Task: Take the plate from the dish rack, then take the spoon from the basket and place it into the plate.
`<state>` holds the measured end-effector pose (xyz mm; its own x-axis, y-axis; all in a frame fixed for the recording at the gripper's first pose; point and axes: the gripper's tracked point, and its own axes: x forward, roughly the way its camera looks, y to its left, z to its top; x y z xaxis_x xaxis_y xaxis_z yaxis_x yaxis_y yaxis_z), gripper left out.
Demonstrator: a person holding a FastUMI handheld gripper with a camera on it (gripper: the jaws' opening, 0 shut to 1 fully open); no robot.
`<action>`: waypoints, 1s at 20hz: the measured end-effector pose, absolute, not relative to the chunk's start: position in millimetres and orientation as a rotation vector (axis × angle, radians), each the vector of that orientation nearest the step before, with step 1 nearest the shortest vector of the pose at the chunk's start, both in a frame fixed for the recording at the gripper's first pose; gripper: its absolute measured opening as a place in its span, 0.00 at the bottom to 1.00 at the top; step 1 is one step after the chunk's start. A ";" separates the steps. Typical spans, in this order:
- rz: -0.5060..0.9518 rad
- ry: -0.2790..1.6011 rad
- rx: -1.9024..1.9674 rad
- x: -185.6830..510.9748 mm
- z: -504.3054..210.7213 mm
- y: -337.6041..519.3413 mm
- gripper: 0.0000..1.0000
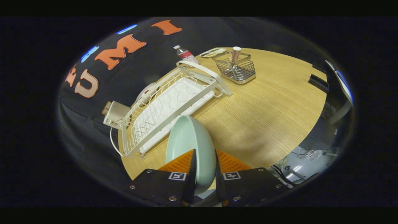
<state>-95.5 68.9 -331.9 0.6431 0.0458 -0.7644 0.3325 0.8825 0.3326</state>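
A pale green plate (191, 146) stands on edge between my fingers, and my gripper (205, 161) is shut on its rim, holding it above the wooden table (264, 115). The white wire dish rack (168, 105) lies beyond and left of the plate, with nothing in its slots. Farther off, past the rack's far end, a wire basket (238, 70) sits on the table with the spoon's handle (236, 54) sticking up out of it.
A small bottle (186, 54) and a flat white device (213, 53) lie near the table's far edge behind the basket. A beige box with a cable (115, 113) sits beside the rack's left side. Cables and a chair base (306, 161) show below the table's right edge.
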 end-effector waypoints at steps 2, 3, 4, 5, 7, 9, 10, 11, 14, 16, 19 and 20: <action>-0.177 0.884 0.473 -97.2 -336.4 65.6 0.35; -0.179 0.888 0.480 -97.0 -337.3 65.2 0.37; -0.180 0.892 0.481 -98.2 -339.1 64.6 0.39; -0.177 0.889 0.484 -97.3 -337.6 64.7 0.46; -0.174 0.881 0.476 -95.7 -334.9 62.5 0.52; -0.174 0.871 0.454 -92.9 -330.6 58.1 0.53; -0.176 0.864 0.442 -91.5 -328.7 54.8 0.55; -0.180 0.857 0.429 -89.4 -326.9 50.9 0.62; -0.189 0.835 0.391 -84.9 -318.7 37.0 0.76; -0.204 0.818 0.352 -82.1 -313.4 23.3 0.85; -0.236 0.768 0.289 -73.9 -300.5 0.4 0.99; -0.240 0.760 0.268 -72.1 -296.3 -5.4 0.99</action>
